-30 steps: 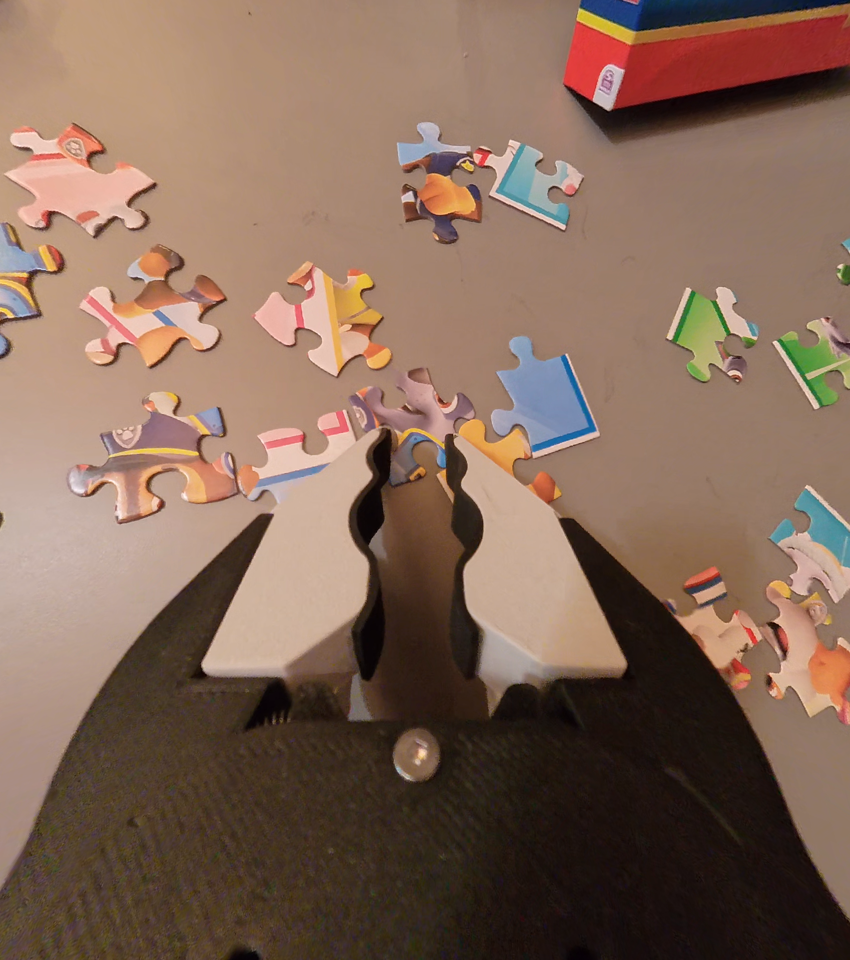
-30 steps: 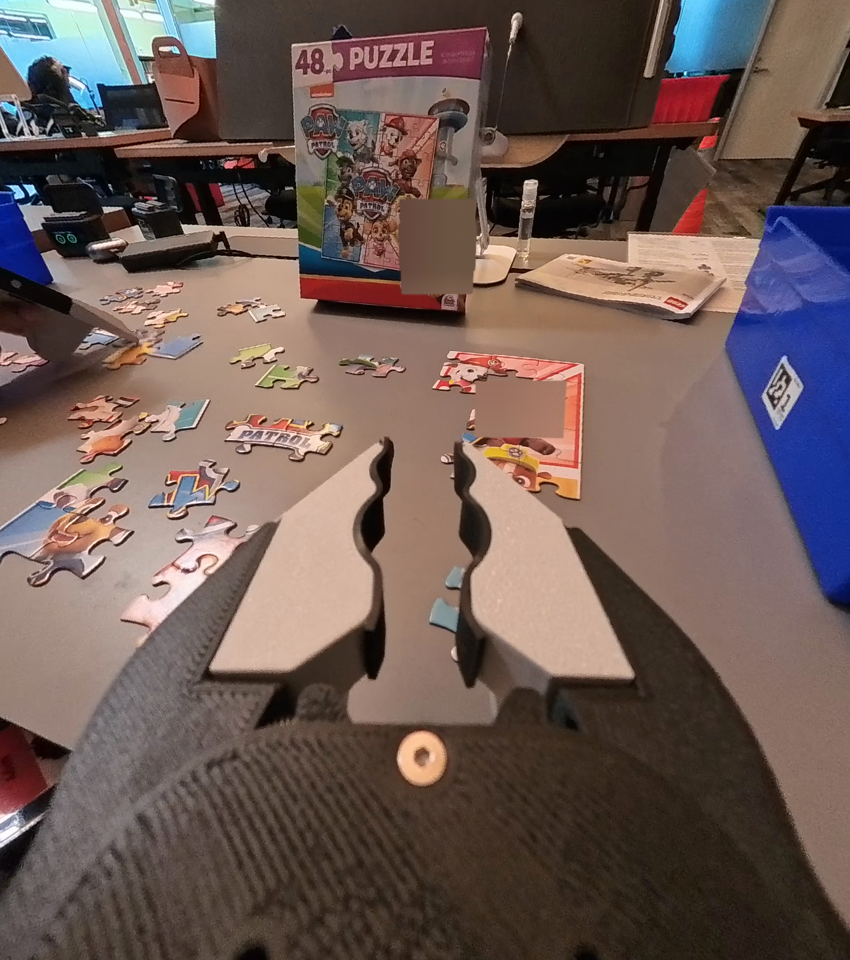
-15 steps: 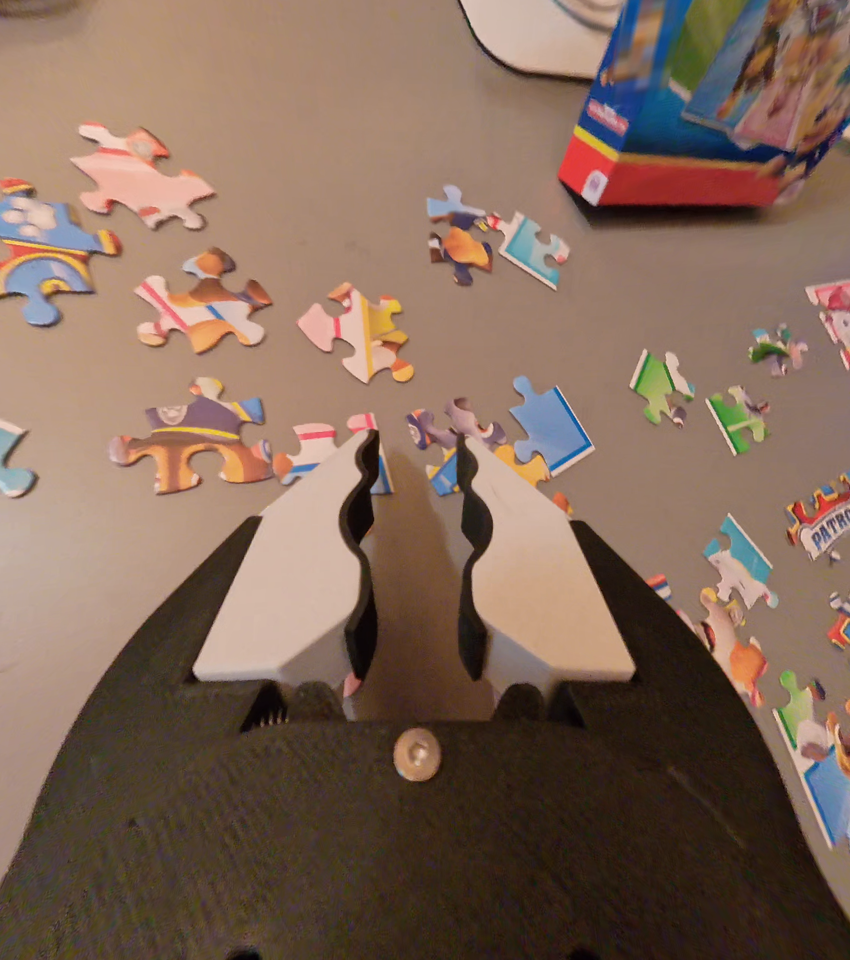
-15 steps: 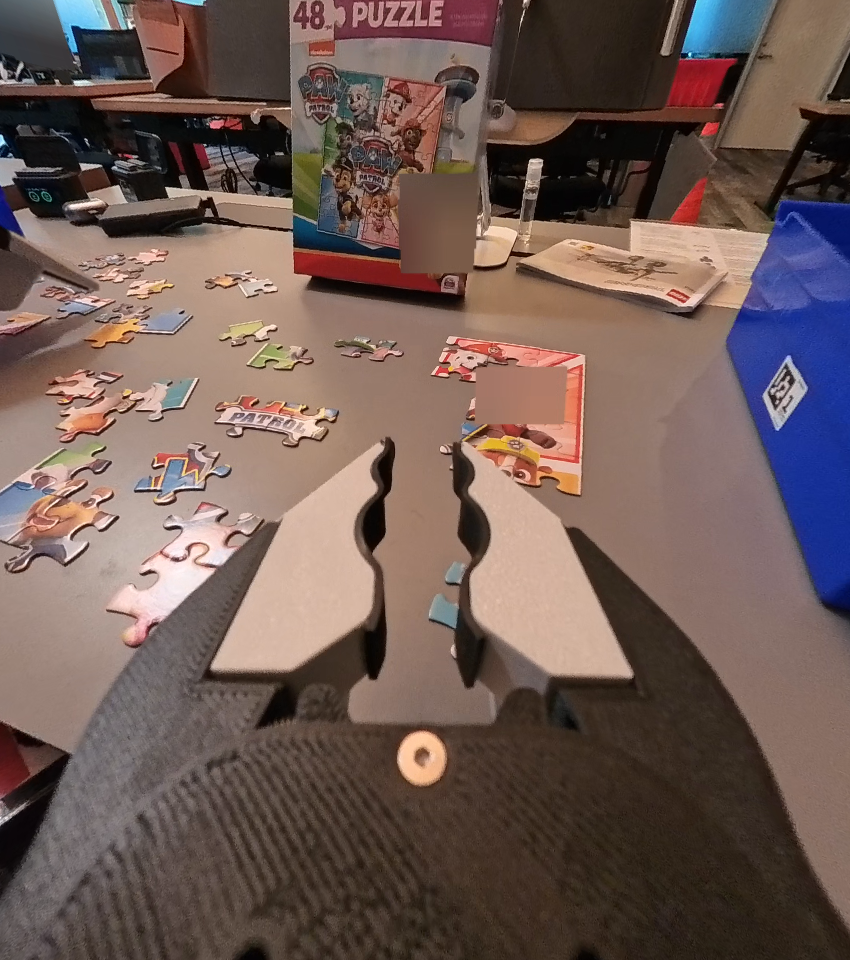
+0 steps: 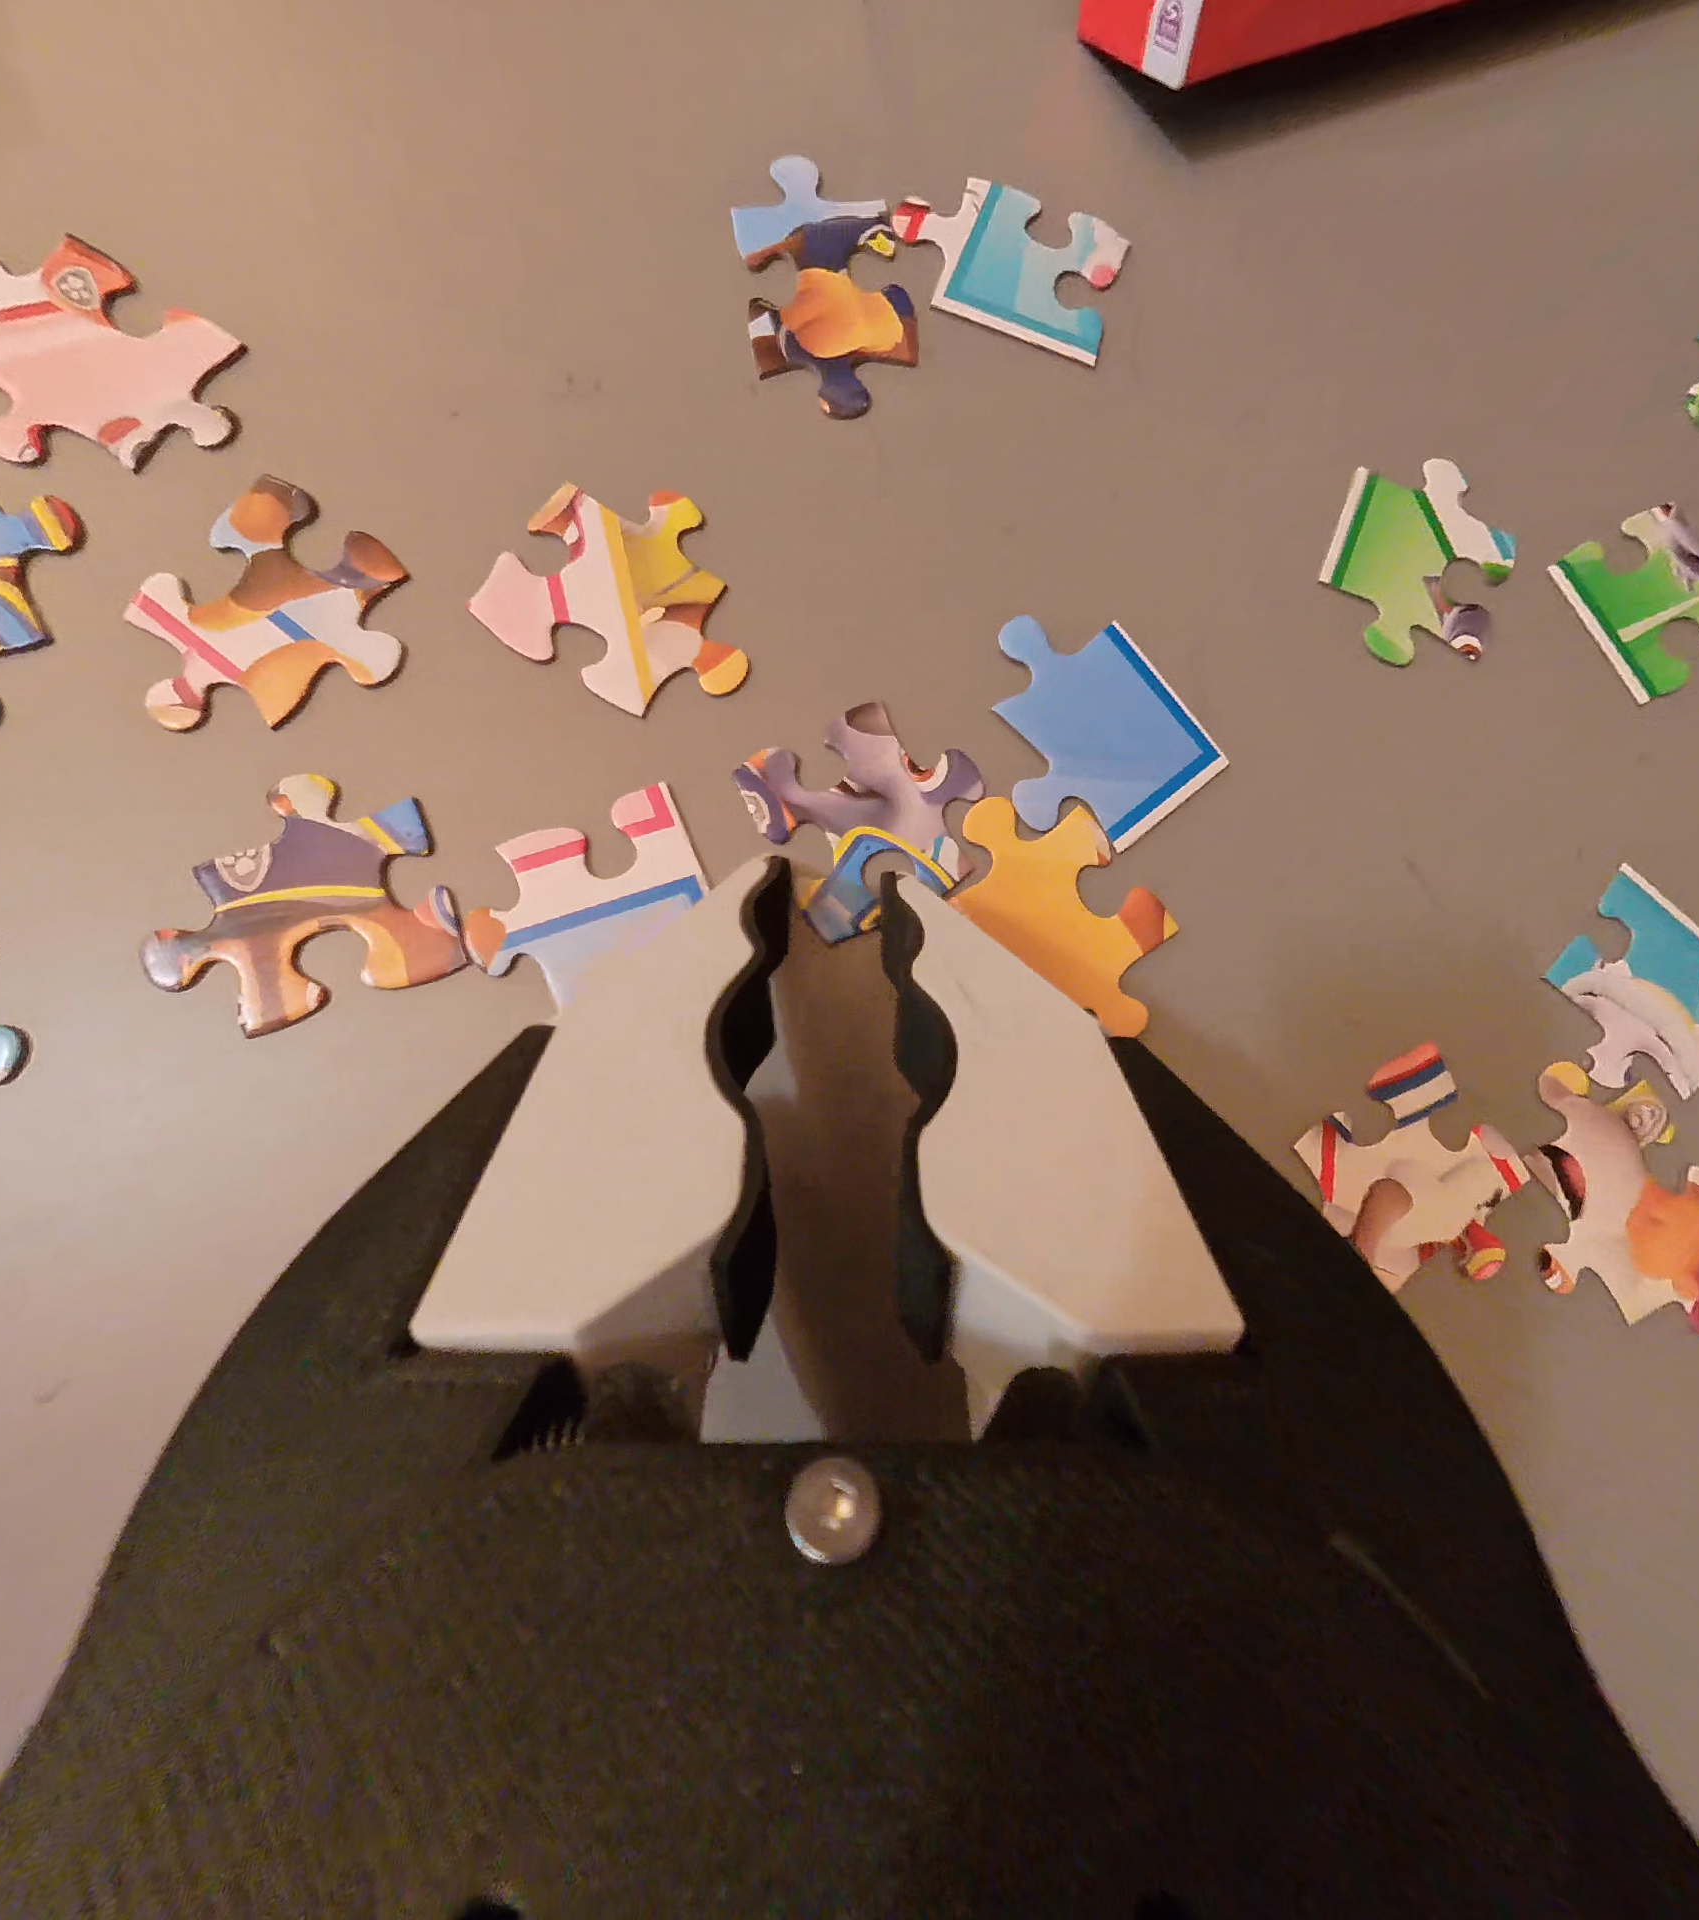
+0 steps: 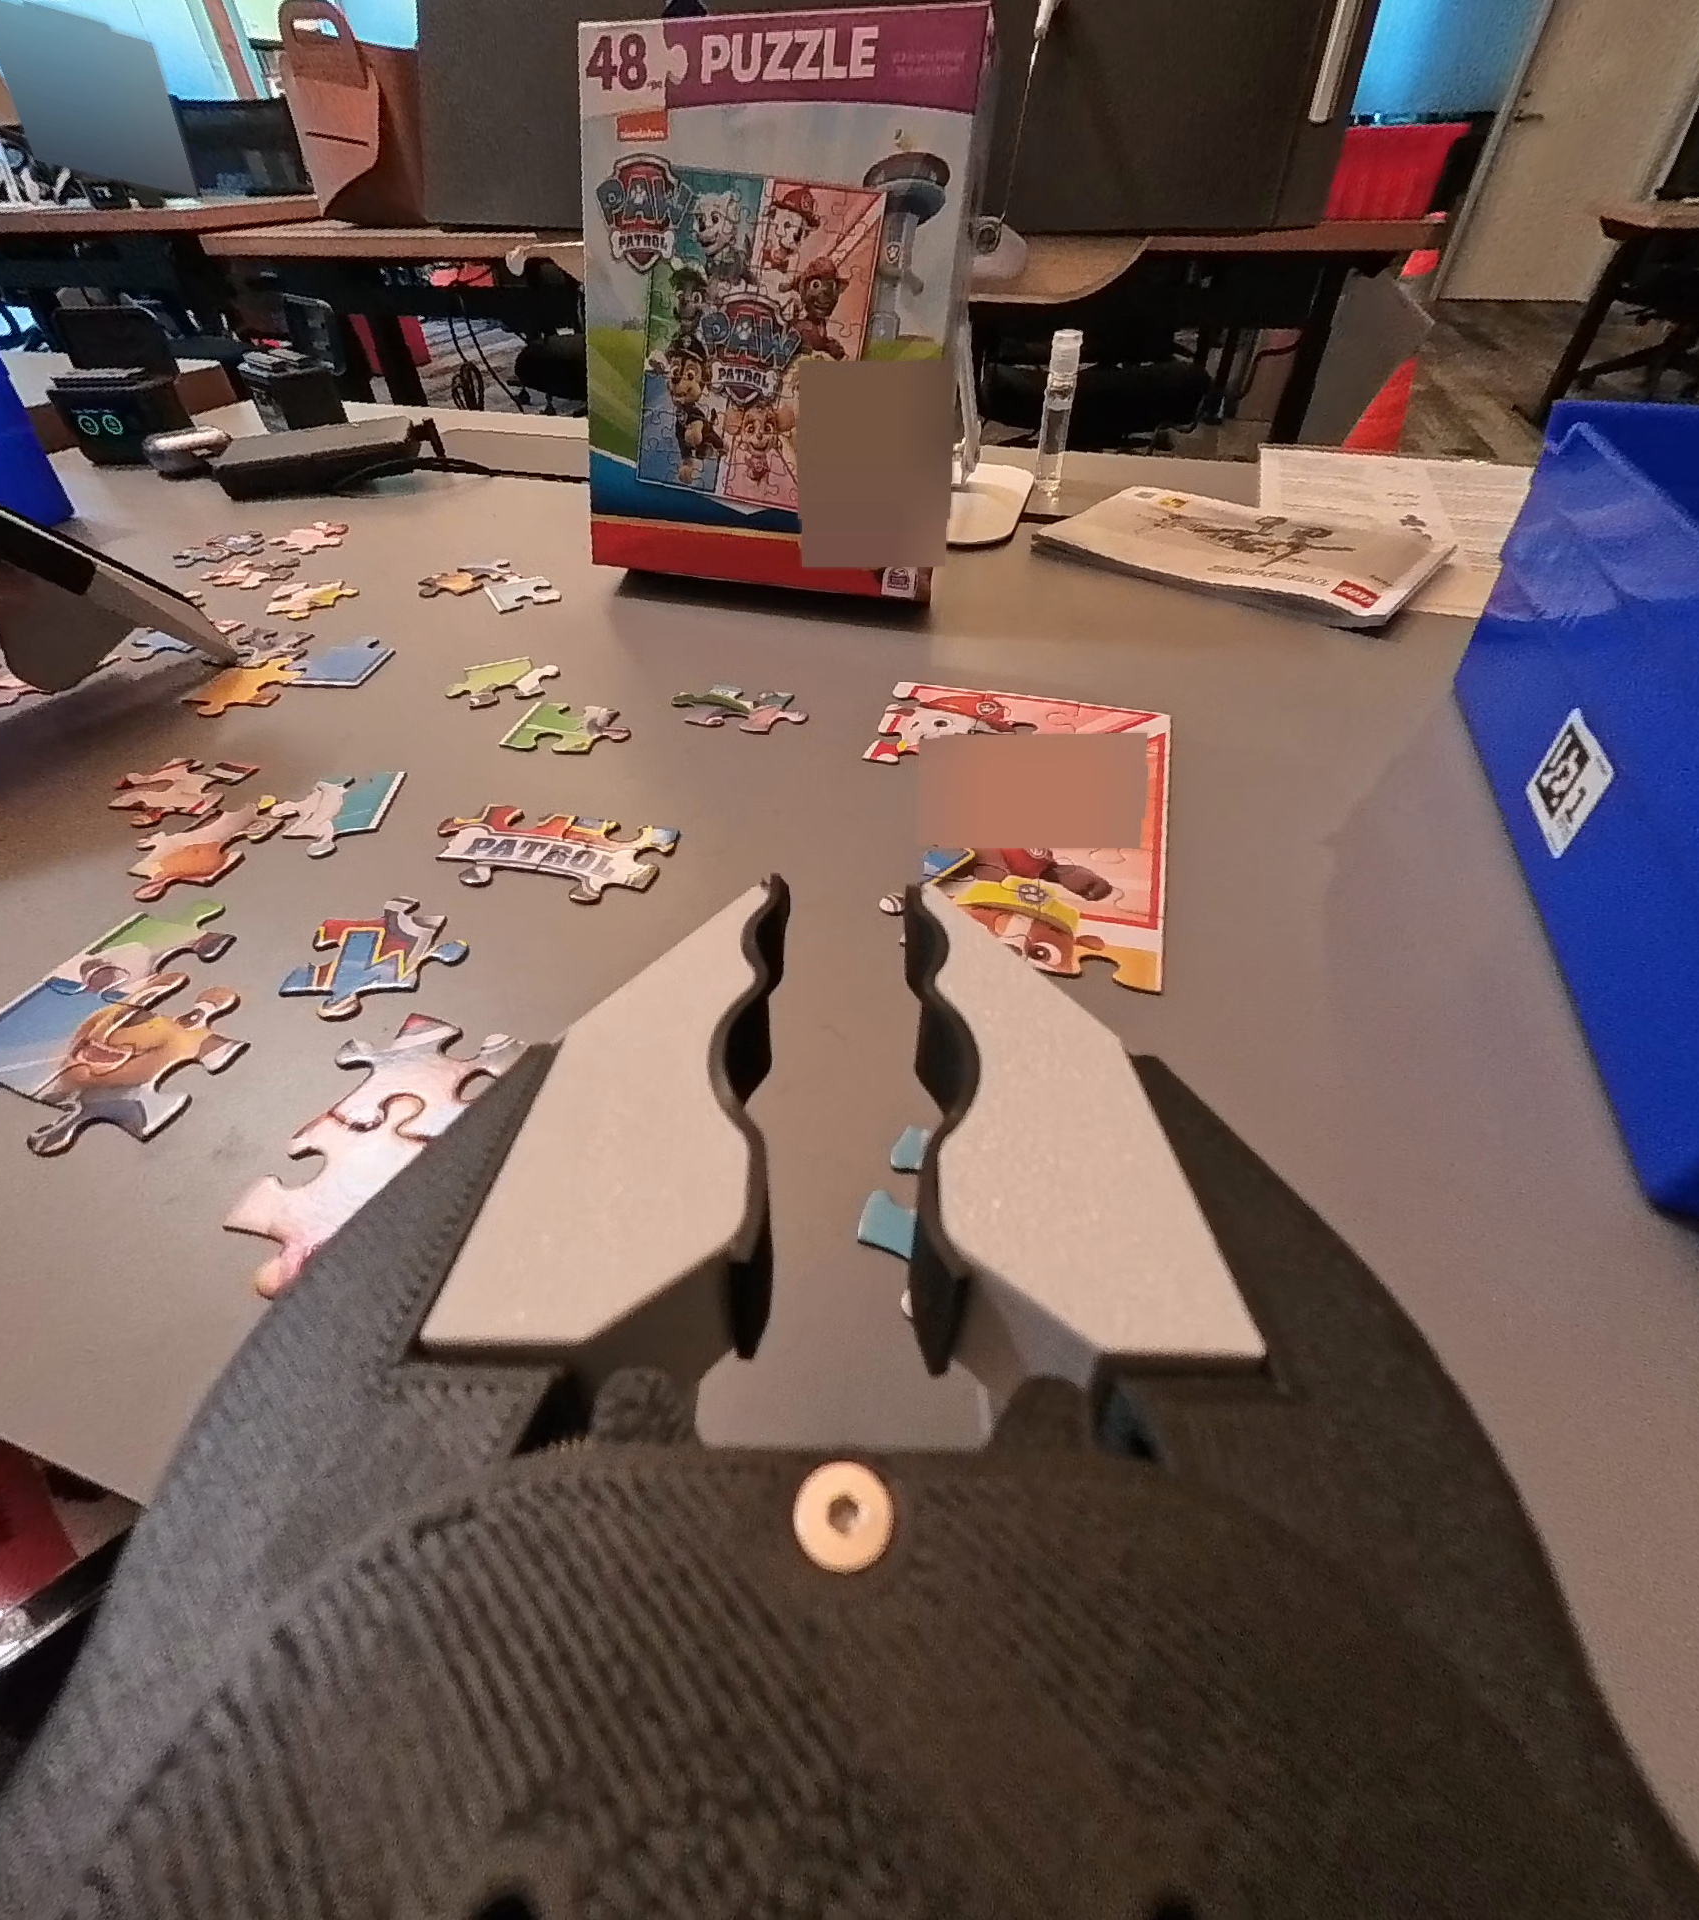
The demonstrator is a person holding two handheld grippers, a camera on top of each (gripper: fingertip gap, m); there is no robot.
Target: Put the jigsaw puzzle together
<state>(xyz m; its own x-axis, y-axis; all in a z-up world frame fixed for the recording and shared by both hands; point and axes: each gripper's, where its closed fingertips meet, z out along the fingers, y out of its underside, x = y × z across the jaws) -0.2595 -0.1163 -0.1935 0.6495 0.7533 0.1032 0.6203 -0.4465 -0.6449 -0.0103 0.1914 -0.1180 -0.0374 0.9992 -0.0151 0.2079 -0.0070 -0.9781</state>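
Hovering your left gripper (image 5: 832, 883), jaws apart, over a purple-blue puzzle piece (image 5: 866, 800); right gripper (image 6: 845, 899) bare, parted above the table (image 6: 1344, 1039).

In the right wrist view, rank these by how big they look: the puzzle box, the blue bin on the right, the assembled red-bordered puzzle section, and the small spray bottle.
1. blue bin, though it sits nearer the camera and is cut off by the frame, so this is unsure
2. puzzle box
3. assembled red-bordered puzzle section
4. small spray bottle

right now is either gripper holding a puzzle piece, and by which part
The left gripper has its tips at the near edge of a blue and yellow piece, but a grip cannot be told. The right gripper holds nothing.
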